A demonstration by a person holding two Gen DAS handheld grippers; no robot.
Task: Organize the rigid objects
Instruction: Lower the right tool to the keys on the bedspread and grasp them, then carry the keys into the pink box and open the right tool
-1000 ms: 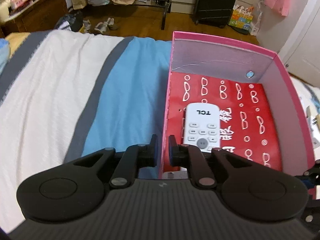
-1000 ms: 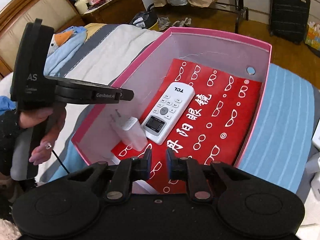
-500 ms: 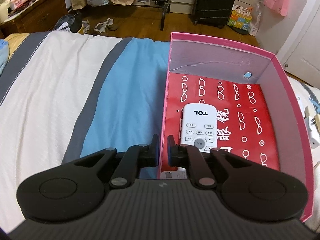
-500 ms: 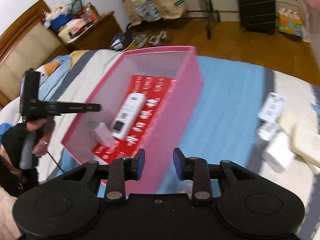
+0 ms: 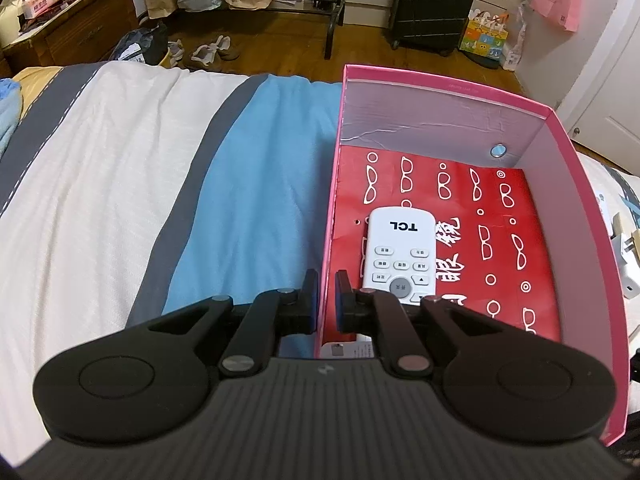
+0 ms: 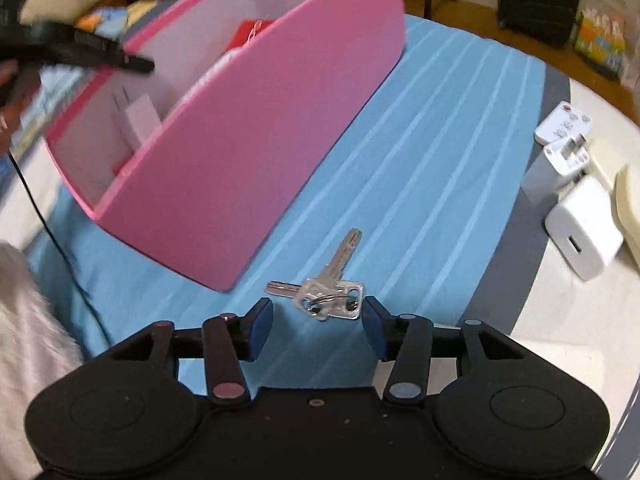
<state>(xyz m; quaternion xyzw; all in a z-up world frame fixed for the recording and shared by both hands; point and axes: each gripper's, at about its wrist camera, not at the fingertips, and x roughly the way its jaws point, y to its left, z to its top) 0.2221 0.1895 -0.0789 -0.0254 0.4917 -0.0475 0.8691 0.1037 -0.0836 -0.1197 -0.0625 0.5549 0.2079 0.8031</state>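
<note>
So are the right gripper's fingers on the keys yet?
Apart. The right wrist view shows the right gripper with fingers spread either side of the keys on the blue bedspread, blue showing in both gaps.

The white remote inside the pink box reads "TCL", upside down; the red sheet's large characters are unreadable.

A home bedroom: a striped bed, a suitcase, shoes on wood floor.

Box and loose items on the bed

The remote lies in the box; keys lie just beside its outer wall; chargers lie near the bed's right edge.
</note>
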